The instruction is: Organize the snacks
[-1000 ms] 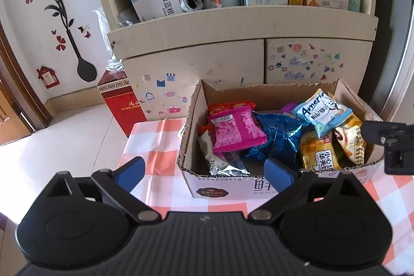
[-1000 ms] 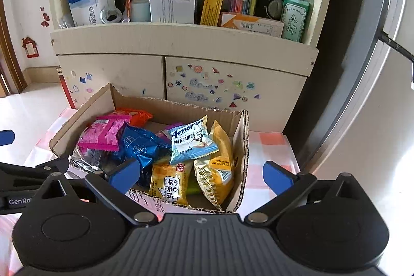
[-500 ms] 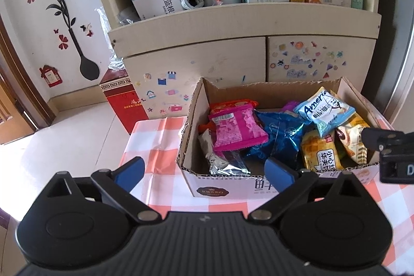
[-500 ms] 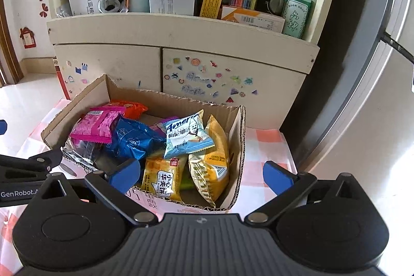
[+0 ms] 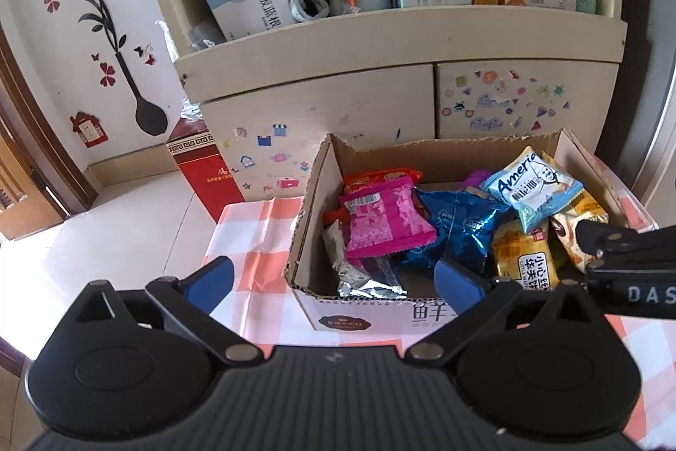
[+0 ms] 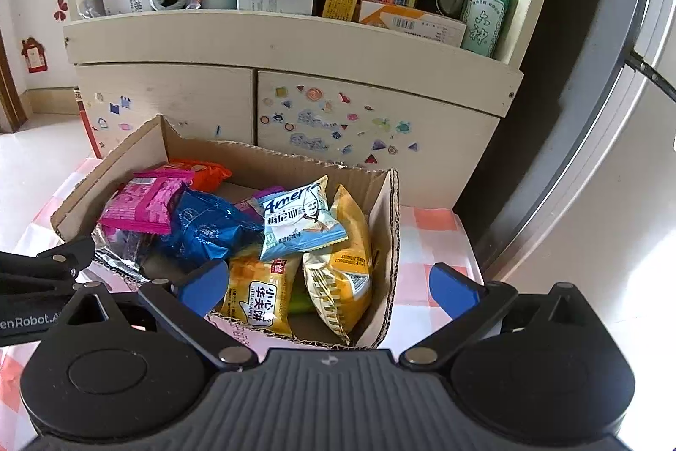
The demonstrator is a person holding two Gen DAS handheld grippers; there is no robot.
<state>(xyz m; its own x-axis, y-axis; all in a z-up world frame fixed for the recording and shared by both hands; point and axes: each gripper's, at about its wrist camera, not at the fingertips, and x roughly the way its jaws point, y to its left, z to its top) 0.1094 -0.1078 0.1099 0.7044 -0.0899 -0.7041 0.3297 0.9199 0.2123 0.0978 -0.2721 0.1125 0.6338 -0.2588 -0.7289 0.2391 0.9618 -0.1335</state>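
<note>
Ahead of the left gripper (image 5: 333, 275) and right gripper (image 6: 327, 284) — both spread wide and empty — the magenta foil packet (image 5: 386, 222), blue foil bag (image 6: 207, 225) and yellow wafer pack (image 6: 257, 294) lie heaped in the open cardboard box (image 5: 314, 214) — gathered already, or awaiting sorting.

The left gripper (image 5: 333, 280) has its blue-tipped fingers (image 5: 209, 275) spread wide apart, gripping nothing. The right gripper (image 6: 327, 284) is likewise spread wide and empty. Both point forward, side by side, each one's black frame edging into the other's view.
</note>
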